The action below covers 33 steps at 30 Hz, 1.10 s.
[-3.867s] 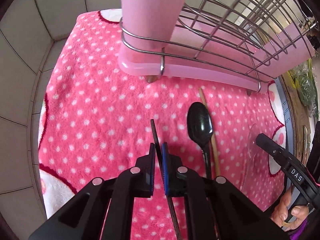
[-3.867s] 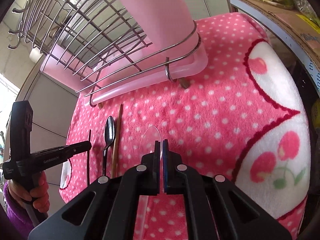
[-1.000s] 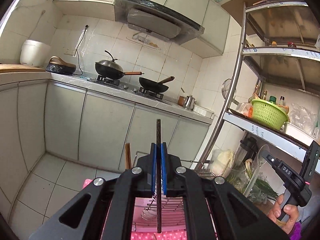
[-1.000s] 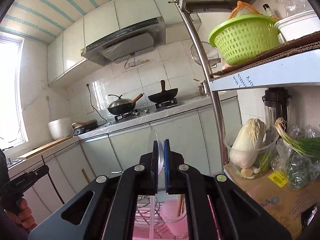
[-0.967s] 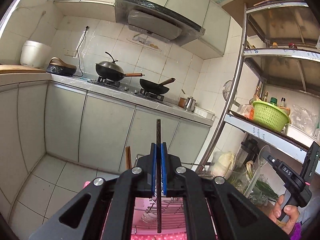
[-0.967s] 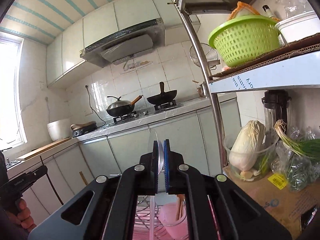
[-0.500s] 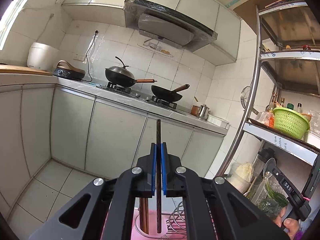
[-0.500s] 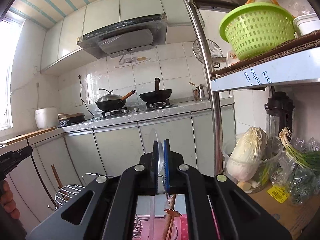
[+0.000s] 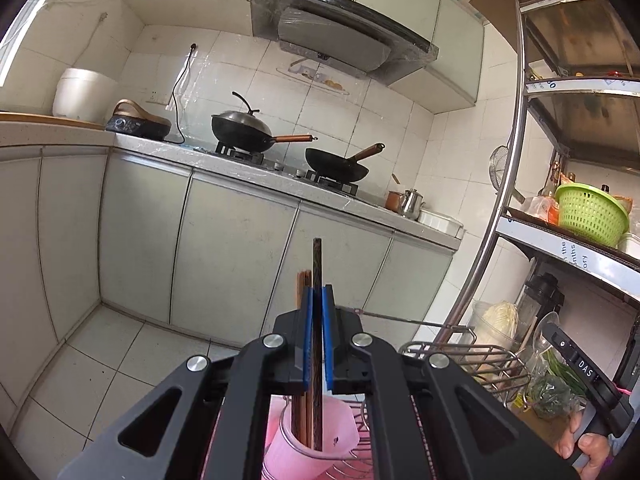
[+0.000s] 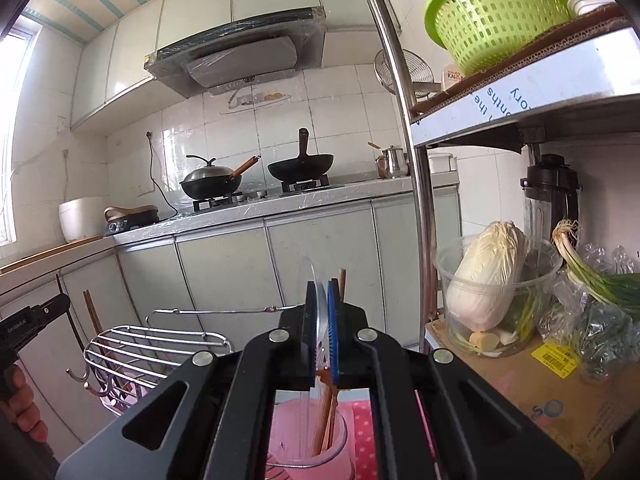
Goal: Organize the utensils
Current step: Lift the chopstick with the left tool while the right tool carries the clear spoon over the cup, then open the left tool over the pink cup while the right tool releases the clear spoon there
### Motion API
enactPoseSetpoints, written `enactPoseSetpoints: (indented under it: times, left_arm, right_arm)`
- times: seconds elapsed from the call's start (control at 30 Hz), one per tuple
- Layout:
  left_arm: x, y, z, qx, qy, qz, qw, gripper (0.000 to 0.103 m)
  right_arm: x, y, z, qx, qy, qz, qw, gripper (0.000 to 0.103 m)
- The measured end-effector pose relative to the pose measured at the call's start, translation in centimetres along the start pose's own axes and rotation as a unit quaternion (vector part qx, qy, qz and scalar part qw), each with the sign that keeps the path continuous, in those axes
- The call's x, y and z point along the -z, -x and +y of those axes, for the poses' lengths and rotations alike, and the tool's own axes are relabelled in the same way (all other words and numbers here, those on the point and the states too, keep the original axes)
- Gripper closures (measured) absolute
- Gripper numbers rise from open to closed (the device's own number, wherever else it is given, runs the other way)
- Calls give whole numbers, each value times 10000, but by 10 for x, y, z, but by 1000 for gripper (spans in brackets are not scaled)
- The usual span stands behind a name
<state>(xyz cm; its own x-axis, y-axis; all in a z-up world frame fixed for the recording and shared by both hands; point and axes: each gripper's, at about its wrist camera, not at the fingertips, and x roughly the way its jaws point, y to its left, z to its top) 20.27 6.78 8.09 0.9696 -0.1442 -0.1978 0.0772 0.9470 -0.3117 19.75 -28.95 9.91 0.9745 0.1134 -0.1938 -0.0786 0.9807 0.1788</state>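
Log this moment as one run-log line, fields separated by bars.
left hand-held gripper: shut on dark chopstick, tip inside pink cup | right hand-held gripper: shut on clear spoon, over pink cup

A translucent pink plastic cup (image 9: 308, 450) sits in a shiny wire metal rack (image 10: 160, 344). Standing in the cup are a dark, matt wooden chopstick (image 9: 317, 280), paler brown wooden chopsticks (image 10: 326, 412) and a clear, glossy plastic spoon (image 10: 318, 312). Behind the rack, glossy white wall tiles (image 9: 240, 72) reflect light.
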Motion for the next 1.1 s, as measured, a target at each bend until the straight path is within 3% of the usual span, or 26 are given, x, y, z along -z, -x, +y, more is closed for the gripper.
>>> enactPoseSetpoints:
  times: [0.4, 1.1]
  left_arm:
    - [42, -5, 9, -82, 175, 598, 9980, 99]
    - [51, -14, 22, -202, 581, 980, 9933, 96]
  right_arm:
    - [27, 7, -24, -67, -663, 569, 9962, 98]
    - [51, -14, -22, -224, -815, 1340, 9874, 96]
